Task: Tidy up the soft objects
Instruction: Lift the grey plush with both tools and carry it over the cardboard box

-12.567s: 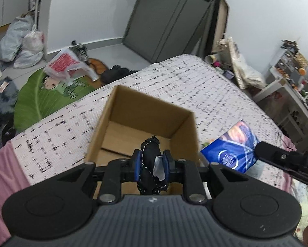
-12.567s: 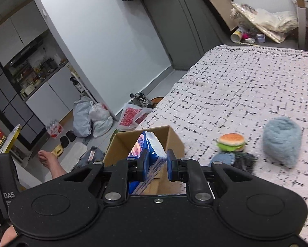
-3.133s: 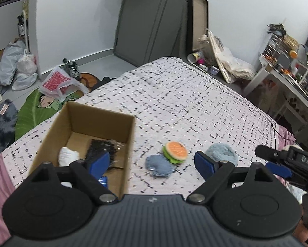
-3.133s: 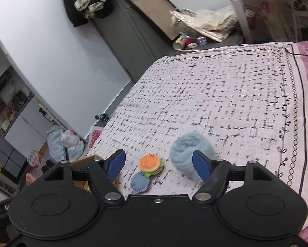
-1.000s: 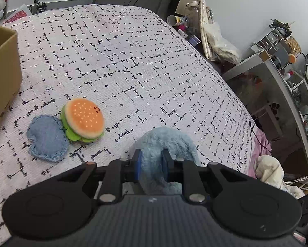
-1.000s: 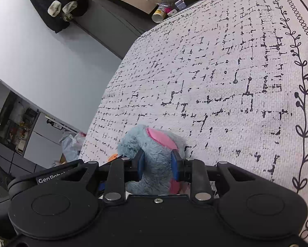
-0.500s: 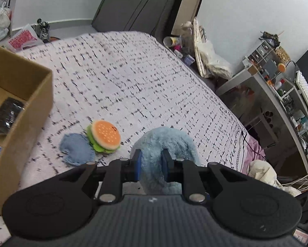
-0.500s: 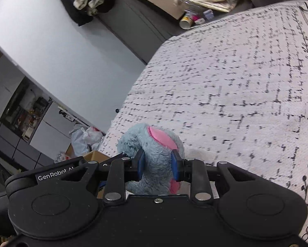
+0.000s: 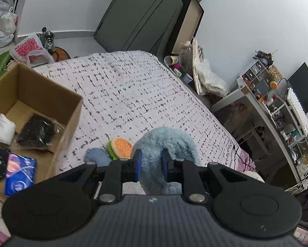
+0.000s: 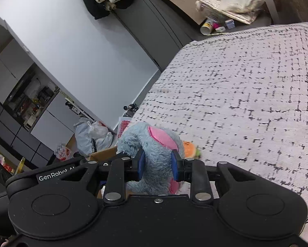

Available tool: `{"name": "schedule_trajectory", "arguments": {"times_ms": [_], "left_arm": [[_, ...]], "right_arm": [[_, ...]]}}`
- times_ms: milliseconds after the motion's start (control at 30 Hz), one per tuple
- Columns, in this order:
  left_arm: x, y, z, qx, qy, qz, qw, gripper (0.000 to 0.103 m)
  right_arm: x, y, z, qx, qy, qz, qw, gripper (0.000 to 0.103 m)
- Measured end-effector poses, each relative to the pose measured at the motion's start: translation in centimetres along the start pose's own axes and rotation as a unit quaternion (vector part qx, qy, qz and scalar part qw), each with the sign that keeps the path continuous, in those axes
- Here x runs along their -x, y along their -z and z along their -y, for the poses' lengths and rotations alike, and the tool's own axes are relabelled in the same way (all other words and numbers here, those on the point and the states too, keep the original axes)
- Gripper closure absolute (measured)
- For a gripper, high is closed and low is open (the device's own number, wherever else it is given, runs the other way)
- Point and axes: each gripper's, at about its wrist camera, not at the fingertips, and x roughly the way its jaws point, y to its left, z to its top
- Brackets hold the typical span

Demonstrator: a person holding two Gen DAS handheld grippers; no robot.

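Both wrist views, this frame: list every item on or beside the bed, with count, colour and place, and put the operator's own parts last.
fluffy plush toy: 1, light blue with pink patches, pinched between both grippers above the bedspread
burger toy: 1, orange and green, on the bedspread left of the plush
felt pad: 1, blue, on the bedspread touching the burger toy
cardboard box: 1, brown, open, at the bed's left edge
white bundle: 1, white, inside the box
black bagged item: 1, black in clear plastic, inside the box
printed pack: 1, blue, inside the box, near corner
bedspread: 1, white with black dashes
left gripper: 1, black with blue pads, shut on the plush
right gripper: 1, black with blue pads, shut on the plush
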Motion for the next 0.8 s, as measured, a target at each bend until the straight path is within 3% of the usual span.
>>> {"name": "schedule_trajectory", "arguments": {"times_ms": [800], "left_arm": [[6.2,-3.6,-6.9,0.022,0.011,0.044,0.9987,0.084]], "right_arm": [[-2.4,1.7,-10.0,0.054,-0.005,0.000,0.999,0.077]]}}
